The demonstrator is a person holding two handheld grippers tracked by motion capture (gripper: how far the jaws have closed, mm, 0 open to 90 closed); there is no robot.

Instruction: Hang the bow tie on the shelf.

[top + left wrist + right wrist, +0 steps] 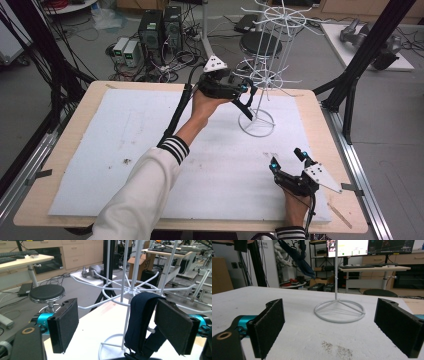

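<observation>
Left gripper view: dark strap (140,317) draped over white rack (130,290).

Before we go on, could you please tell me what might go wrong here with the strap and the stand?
The dark strap is draped over a thin arm of the white wire stand, between the open jaws of the left gripper; it might slide off. The stand is tall on a small ring base, so a nudge there could tip it. The right gripper rests apart, not steadying it.
</observation>
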